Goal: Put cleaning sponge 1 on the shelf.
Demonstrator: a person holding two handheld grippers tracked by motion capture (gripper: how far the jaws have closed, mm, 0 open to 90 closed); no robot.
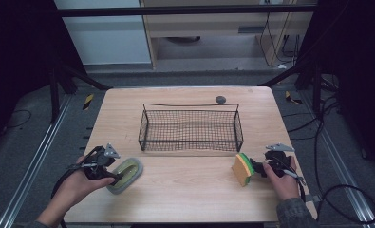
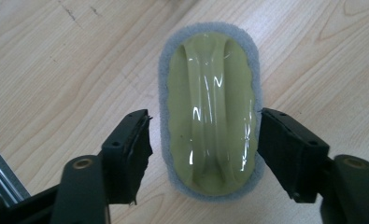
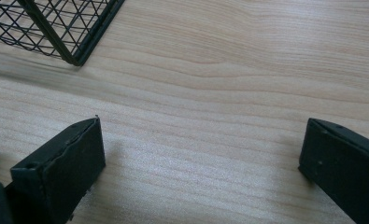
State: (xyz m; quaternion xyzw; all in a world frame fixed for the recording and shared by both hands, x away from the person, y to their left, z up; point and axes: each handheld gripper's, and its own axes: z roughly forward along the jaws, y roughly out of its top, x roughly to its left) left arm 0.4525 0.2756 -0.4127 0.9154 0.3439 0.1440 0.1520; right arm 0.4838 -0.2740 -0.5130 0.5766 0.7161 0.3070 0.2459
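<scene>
Left gripper (image 2: 203,140) half-spread — right gripper (image 3: 201,154) wide

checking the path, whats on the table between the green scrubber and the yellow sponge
Nothing: in the high view the tabletop between the green scrubber and the yellow sponge is bare wood. The wire basket sits farther back, off that line.

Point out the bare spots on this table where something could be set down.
Free: the wide strip of table between the green scrubber and the yellow sponge, in front of the wire basket; also the margins on both sides of the basket. Crowded: the front corners, where the left gripper and right gripper work.
</scene>
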